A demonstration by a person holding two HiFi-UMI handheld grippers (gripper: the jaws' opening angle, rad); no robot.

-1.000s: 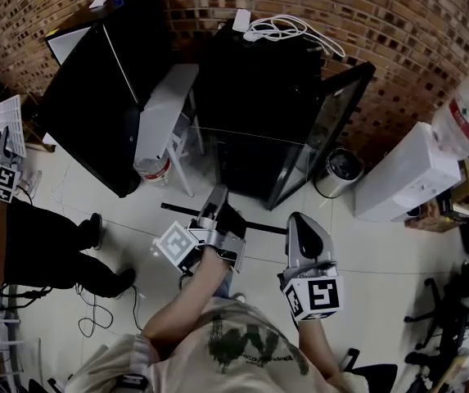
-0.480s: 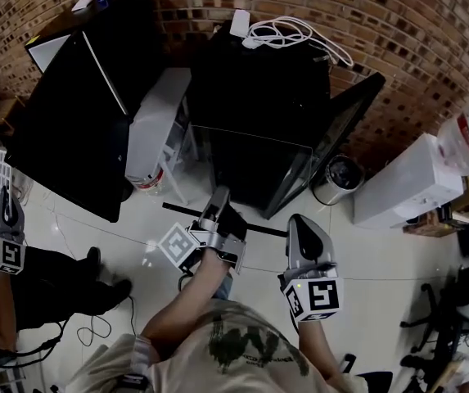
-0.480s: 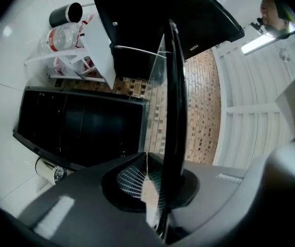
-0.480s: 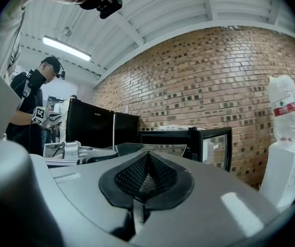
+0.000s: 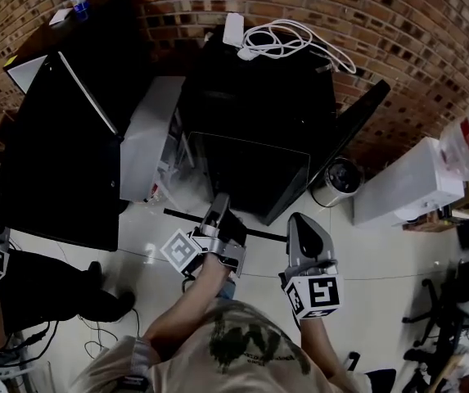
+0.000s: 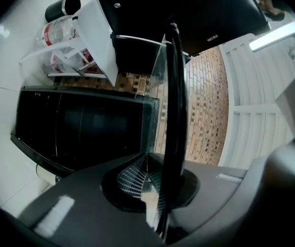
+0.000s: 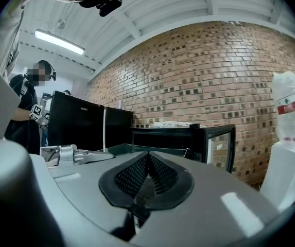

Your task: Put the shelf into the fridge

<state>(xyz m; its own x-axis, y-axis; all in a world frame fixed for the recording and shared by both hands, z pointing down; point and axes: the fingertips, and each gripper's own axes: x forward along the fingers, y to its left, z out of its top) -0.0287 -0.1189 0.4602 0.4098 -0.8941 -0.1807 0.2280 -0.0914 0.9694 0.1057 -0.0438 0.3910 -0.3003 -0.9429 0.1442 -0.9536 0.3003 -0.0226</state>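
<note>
Gripping shelf [image 6: 174, 112] edge-on — L tool [image 6: 155, 187]; R tool [image 7: 146, 184] pressed together, empty — fridge [image 5: 259, 113] ahead.

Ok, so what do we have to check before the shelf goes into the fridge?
1. Fridge door open: ok, it is swung out to the right.
2. Left gripper holding the shelf: ok, its fingers are shut on the dark edge.
3. Right gripper holding the shelf: ok, its fingers are pressed together on the glass edge.
4. Shelf lined up with the fridge: ok, it sits just in front of the opening, not yet inside.
5. Room and rails inside the fridge: cannot tell, the inside is too dark.
</note>
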